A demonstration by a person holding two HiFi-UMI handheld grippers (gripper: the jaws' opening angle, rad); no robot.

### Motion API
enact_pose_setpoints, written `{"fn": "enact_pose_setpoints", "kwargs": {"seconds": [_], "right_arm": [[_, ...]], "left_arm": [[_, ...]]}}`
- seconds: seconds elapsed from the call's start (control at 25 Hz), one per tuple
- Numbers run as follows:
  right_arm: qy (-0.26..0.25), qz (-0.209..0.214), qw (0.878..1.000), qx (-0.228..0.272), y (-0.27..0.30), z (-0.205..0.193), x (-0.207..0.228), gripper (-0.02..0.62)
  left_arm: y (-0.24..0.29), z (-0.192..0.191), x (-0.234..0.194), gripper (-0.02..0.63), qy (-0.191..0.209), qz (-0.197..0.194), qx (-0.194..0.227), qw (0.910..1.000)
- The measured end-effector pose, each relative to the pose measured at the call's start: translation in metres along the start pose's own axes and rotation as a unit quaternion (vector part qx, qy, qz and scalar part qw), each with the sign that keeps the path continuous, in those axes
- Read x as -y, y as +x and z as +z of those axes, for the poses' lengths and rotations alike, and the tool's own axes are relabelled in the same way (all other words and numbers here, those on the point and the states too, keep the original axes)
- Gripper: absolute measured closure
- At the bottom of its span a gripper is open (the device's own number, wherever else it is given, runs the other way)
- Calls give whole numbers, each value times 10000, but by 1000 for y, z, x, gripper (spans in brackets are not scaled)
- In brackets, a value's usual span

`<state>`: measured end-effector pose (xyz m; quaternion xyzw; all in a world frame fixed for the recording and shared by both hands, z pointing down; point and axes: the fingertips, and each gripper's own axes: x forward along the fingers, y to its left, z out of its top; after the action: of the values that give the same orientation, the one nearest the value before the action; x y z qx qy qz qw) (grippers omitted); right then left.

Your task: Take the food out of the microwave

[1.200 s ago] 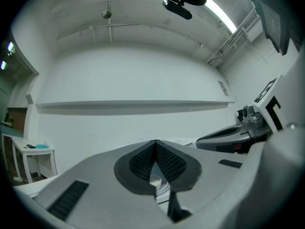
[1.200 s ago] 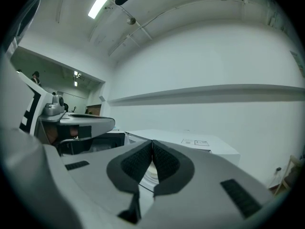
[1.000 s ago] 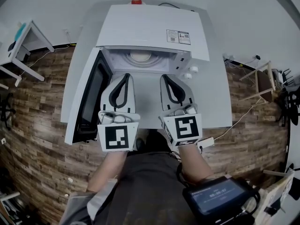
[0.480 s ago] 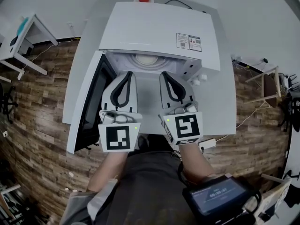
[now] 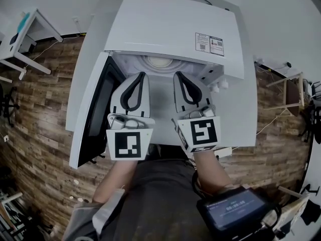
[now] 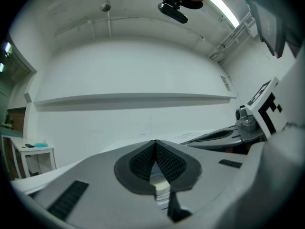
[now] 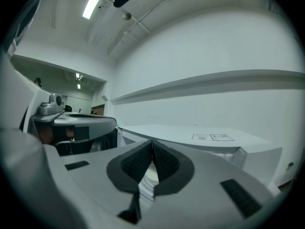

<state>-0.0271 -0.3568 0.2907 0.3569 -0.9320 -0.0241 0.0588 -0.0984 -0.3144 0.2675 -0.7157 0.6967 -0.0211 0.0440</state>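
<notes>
Head view shows the microwave door already open and the food inside at the back, not yet grasped, while the left claw and right claw, both closed and empty, point into the opening.

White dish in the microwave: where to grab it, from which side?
Likely its rim, at the near left and right sides, coming level through the open front. The dish sits deep in the cavity under the microwave top, so nothing reaches it from above; the door is swung to the left. The left gripper and right gripper are shut.
</notes>
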Motion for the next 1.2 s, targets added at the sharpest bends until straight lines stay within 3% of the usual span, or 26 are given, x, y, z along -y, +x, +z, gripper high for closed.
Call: {"fn": "enact_pose_setpoints", "kwargs": {"seconds": [0.52,1.2], "right_arm": [[31,-44,10000,30,11,-31,5,588],[63,214,9995,-236,58,-123,0,588]], "left_arm": [[11,-24,4,600,191,-81,111,9997],[34,-123,-9,600,60,108,-166,9998]]}}
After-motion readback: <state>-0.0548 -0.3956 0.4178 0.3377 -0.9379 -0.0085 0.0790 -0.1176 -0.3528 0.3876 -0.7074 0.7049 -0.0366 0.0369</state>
